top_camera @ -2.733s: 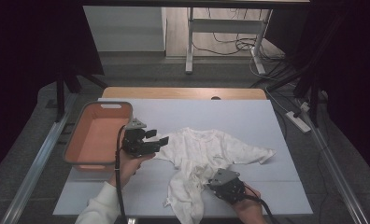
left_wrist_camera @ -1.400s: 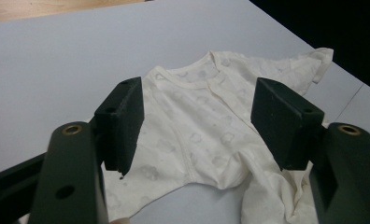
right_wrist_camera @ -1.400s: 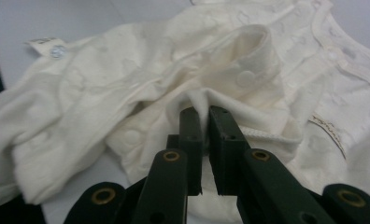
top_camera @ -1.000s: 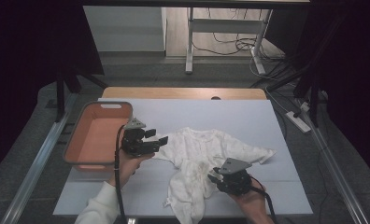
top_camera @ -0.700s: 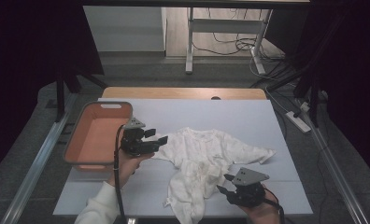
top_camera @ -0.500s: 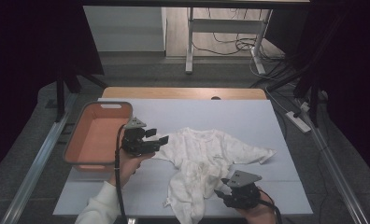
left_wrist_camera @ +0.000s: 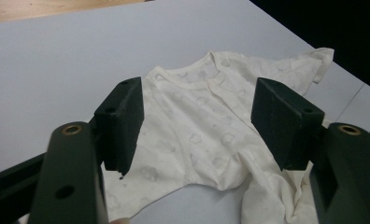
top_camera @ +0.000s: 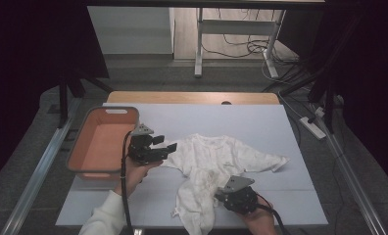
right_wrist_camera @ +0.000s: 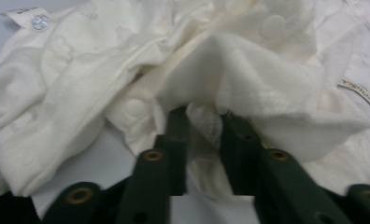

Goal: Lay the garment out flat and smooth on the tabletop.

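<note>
A white baby garment (top_camera: 216,159) lies spread on the pale table cover (top_camera: 251,122), sleeves out to the sides and legs toward the near edge. My left gripper (top_camera: 165,145) hovers open at the garment's left shoulder; in the left gripper view its jaws (left_wrist_camera: 197,123) stand wide apart with nothing between them, the garment (left_wrist_camera: 197,93) beyond. My right gripper (top_camera: 220,195) sits low at the garment's lower part. Its jaws have just been closing, and in the right gripper view they (right_wrist_camera: 204,121) pinch a bunched fold of the white cloth (right_wrist_camera: 267,70).
A salmon-coloured basket (top_camera: 109,111) with a grey rim stands at the table's left edge, just left of my left hand. Bare table cover stretches behind and to the right of the garment. Metal rails run along both sides of the table.
My right gripper swung out to the right, then came back left and down onto the garment's lower part, and its jaws narrowed on a fold. The left gripper has stayed put.
</note>
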Tool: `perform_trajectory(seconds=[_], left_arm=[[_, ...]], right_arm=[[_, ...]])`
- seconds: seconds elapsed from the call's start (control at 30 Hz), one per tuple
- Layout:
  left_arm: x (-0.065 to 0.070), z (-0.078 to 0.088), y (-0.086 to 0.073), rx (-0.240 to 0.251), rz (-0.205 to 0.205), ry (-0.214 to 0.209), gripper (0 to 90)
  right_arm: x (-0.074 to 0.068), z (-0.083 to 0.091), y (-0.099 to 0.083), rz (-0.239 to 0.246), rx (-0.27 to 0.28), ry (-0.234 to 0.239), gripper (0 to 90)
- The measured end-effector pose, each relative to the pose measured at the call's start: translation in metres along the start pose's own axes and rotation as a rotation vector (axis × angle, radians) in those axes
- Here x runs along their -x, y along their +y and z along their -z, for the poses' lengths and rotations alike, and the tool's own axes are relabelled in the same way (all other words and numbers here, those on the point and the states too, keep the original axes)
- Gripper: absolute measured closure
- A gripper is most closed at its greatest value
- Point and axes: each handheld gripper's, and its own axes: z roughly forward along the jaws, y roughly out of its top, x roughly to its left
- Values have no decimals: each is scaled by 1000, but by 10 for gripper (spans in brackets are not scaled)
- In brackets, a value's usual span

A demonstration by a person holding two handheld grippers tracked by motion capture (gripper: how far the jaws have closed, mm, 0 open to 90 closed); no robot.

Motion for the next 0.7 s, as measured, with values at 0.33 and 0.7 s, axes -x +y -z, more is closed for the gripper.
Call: perform_trajectory(seconds=[0.33,0.7], left_arm=[[0,1,0,3,3,-1,347],[-1,1,1,6,4,-6,347]], right_arm=[[-3,26,-9,-9,43,9,832],[-10,58,-32,-45,52,15,833]])
